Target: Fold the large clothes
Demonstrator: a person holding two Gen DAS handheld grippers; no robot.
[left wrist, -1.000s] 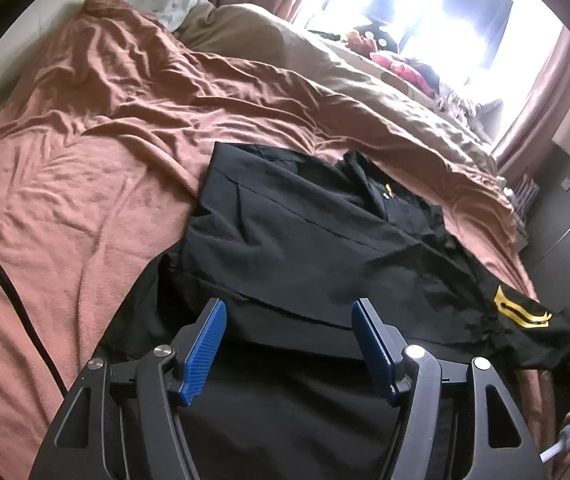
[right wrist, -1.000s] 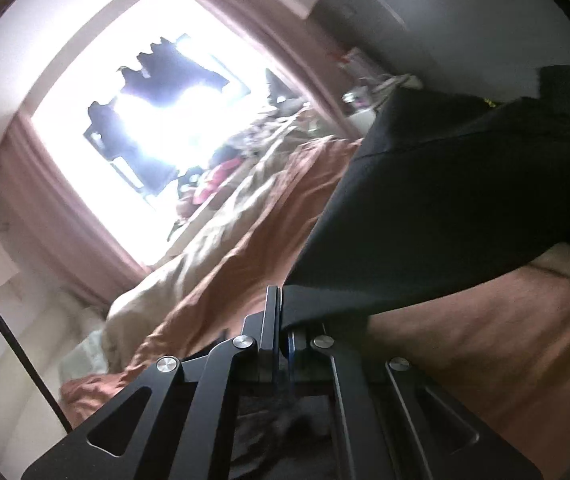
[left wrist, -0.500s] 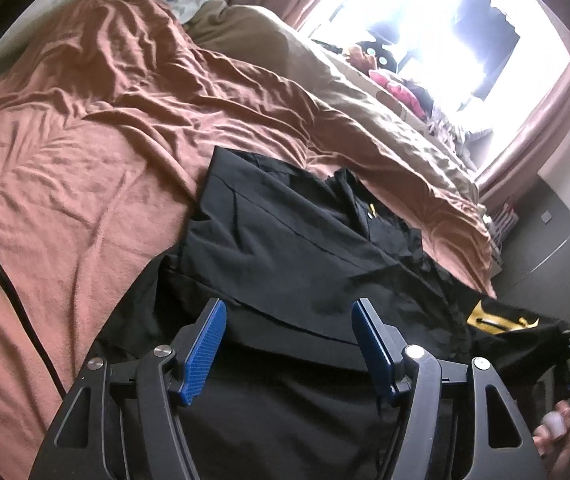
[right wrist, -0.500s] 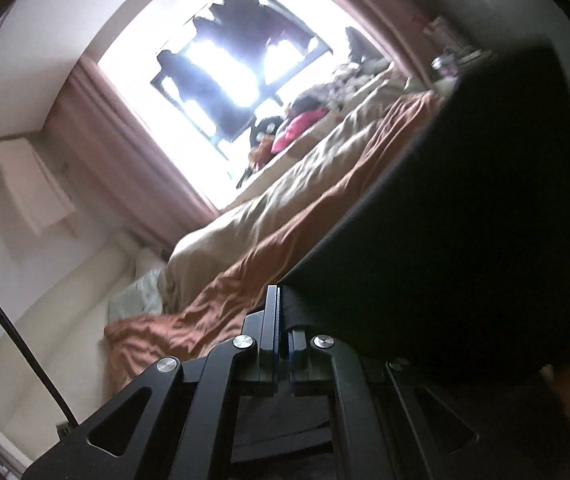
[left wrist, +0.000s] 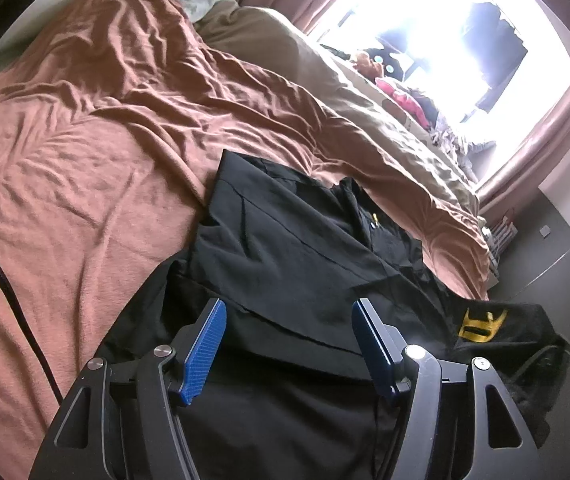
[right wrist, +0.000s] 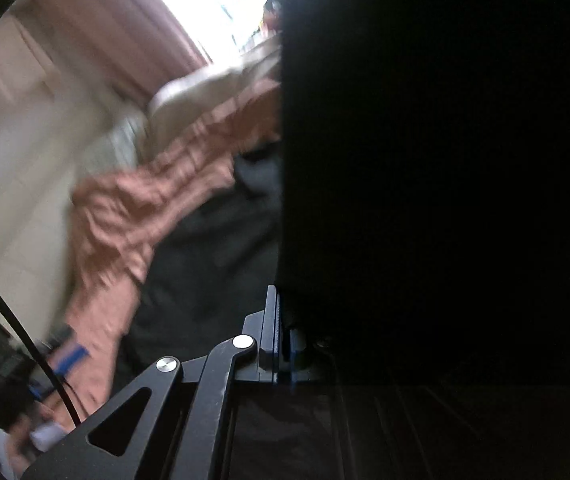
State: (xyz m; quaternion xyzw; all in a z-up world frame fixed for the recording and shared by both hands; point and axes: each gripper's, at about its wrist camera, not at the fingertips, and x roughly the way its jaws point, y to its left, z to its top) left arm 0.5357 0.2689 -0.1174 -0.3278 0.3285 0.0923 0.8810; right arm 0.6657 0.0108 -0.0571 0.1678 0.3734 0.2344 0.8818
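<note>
Black garment (left wrist: 285, 264) lies spread on the rust-coloured blanket (left wrist: 85, 152) of the bed, toward its near edge; its far hem lies straight across the blanket, a panel with a yellow emblem (left wrist: 481, 322) trails off the bed's right-hand edge

Left gripper (left wrist: 289, 344): released, blue pads (left wrist: 205, 348) standing apart above the cloth, nothing between them; it has barely shifted over the last second, only a slight roll

Right gripper (right wrist: 283, 344): clenched on a fold of the black garment, blue pad edges pressed together with dark fabric rising straight from them. A second ago the held cloth hung as a slanted sheet with blanket and window visible past it; half a second ago it covered more of the view; now it fills the whole right half as a dark wall, background streaked with motion blur. In the left wrist view the emblem panel has swung nearer and turned over the same span

Reading: the right side is being carried across toward the middle, so a side fold looks under way but not laid down. Left gripper seems to be waiting, perhaps to pin or smooth. Exact landing line cannot be told from here

Beige duvet (left wrist: 365, 92) along the far edge, bright window (left wrist: 445, 40) behind
</note>
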